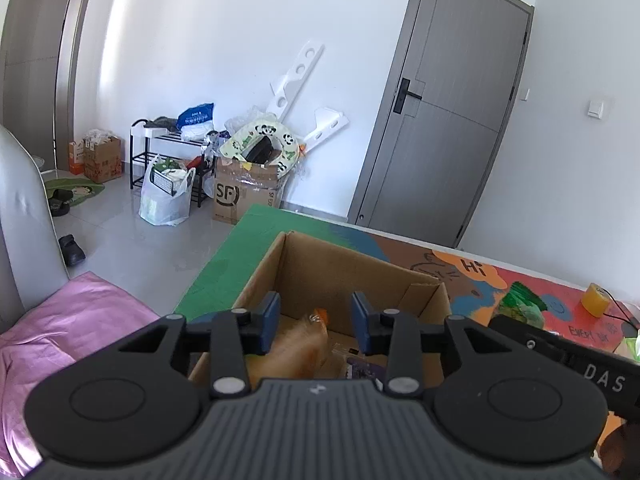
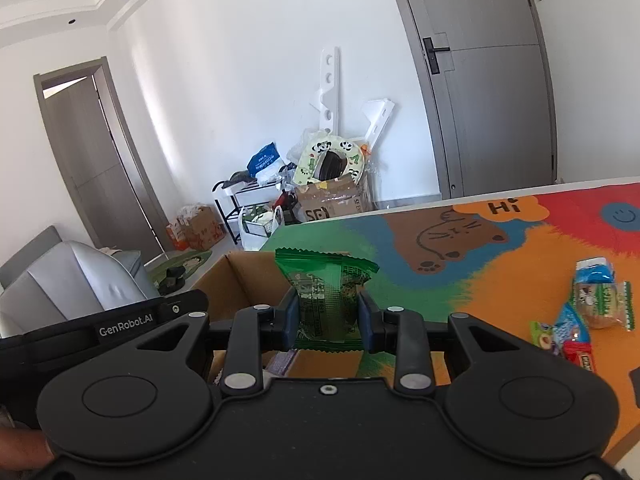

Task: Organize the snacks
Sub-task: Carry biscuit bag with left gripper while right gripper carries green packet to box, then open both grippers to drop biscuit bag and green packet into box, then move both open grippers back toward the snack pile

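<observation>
Nearest the right wrist camera, the right gripper (image 2: 327, 314) pinches a green snack packet (image 2: 326, 294) between its blue pads, the packet standing upright with its crimped top edge above the fingers. Just beyond it sits the open cardboard box (image 2: 240, 280), its near corner directly ahead and slightly left of the held packet. From the left wrist view, the left gripper (image 1: 316, 322) hangs over the same box with its jaws spread apart and nothing between the pads; below them, inside the box, lie an orange-tinted clear packet (image 1: 298, 344) and a purple one (image 1: 362, 368), both blurred. The step in hand looks like carrying the green packet to the box while the left gripper, apparently empty, sits above snacks already dropped there.

Farther right on the colourful counter (image 2: 500, 280), a small cluster of loose snacks (image 2: 588, 308) waits well apart from the box. Beyond the counter edge are the floor clutter and a grey door (image 2: 492, 80).

Next, the right gripper probably needs to travel a little forward and left until the packet clears the box wall, then part its pads. The left gripper should move clear so the two do not collide over the opening.
</observation>
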A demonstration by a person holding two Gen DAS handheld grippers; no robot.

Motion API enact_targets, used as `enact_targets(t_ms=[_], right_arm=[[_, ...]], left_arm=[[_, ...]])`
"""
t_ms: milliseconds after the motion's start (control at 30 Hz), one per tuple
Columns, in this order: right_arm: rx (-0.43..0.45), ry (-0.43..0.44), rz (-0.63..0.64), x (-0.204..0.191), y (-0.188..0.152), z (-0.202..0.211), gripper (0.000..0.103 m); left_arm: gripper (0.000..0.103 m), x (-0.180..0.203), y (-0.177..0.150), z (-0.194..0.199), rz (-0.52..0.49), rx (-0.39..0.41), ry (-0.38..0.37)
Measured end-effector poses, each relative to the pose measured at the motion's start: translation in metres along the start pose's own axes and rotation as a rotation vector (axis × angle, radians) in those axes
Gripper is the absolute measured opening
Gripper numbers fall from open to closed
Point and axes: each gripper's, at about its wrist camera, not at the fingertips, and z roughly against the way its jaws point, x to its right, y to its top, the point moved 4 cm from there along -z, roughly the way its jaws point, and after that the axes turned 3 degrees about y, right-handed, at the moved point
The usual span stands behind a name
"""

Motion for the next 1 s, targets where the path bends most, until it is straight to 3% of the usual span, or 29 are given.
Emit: enact_targets(t_ms=[200, 467, 533, 600, 633, 733, 833, 1000], right_arm=[[-0.017, 0.018, 0.003, -0.008, 0.002, -0.012, 0.031], [-0.033, 0.066, 0.004, -0.03, 0.009, -0.03, 0.031], [-0.021, 0.087, 0.02, -0.036, 0.011, -0.031, 0.034], [-0.011, 0.077, 0.026, -0.037, 0.011, -0.029, 0.054], [-0.001, 0.064, 0.023, -0.035, 0.011, -0.027, 0.058], [-0.006, 0.046, -0.004, -0.025, 0.009, -0.023, 0.058], [-0.004, 0.024, -0.023, -0.015, 0.007, -0.016, 0.058], [0.013, -0.008, -0.044, 0.001, 0.007, -0.001, 0.068]], left_arm=[[0.039, -0.013, 0.005, 0.004, 0.021, 0.003, 0.006], [0.058, -0.032, 0.01, 0.009, 0.057, 0.002, 0.015], [0.059, -0.035, 0.012, 0.009, 0.065, 0.004, 0.02], [0.061, -0.037, 0.013, 0.008, 0.071, -0.004, 0.028], [0.065, -0.038, 0.013, 0.008, 0.075, -0.006, 0.03], [0.074, -0.038, 0.013, 0.009, 0.081, -0.001, 0.028], [0.077, -0.033, 0.012, 0.01, 0.087, -0.001, 0.019], [0.086, -0.015, 0.012, 0.015, 0.065, 0.003, -0.002]])
